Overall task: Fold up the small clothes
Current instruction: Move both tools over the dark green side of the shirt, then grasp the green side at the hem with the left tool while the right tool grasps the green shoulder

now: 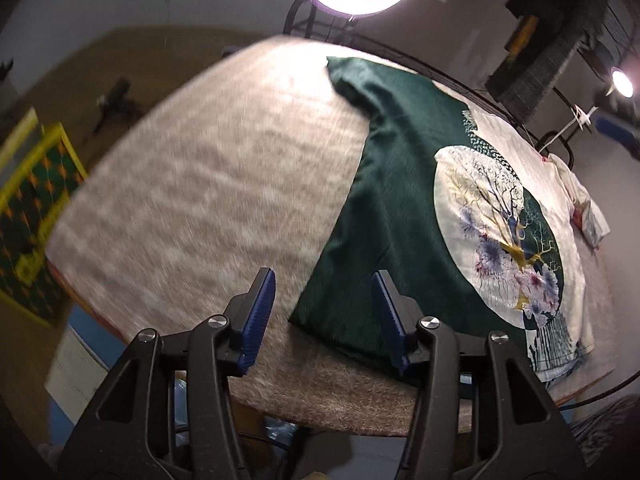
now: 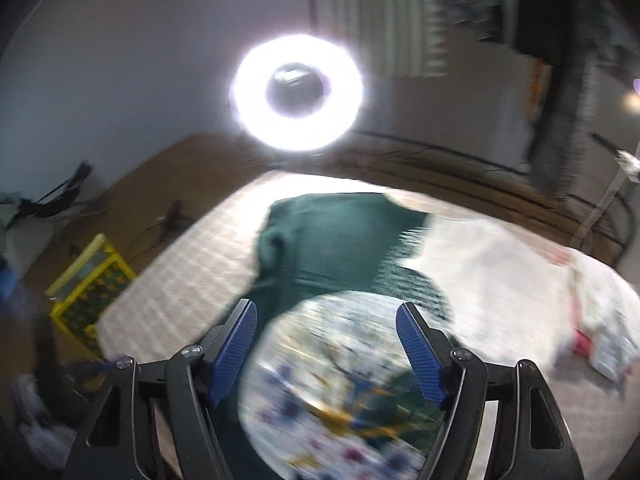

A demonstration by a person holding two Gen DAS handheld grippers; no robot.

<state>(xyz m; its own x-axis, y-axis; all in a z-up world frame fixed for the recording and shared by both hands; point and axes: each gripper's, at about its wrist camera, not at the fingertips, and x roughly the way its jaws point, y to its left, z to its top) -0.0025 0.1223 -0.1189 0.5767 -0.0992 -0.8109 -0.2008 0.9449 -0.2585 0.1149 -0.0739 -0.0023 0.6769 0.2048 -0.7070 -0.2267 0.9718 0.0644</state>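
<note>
From my right wrist view everything smears: the printed circle on the green shirt (image 2: pixel 332 380) is unreadable. The white cloth (image 2: pixel 500 280) beside it has no sharp edges. From my left, the shirt's far sleeve is out of sight.

No text or label can be read.

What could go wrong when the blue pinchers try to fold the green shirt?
1. The left gripper is open over the bottom corner of the green shirt, right by the table edge. It might pinch the fuzzy table cover too, or tug the shirt off the table.
2. The right gripper is open above the round picture on the shirt, not at an edge, so a grab there might bunch the cloth.
</note>
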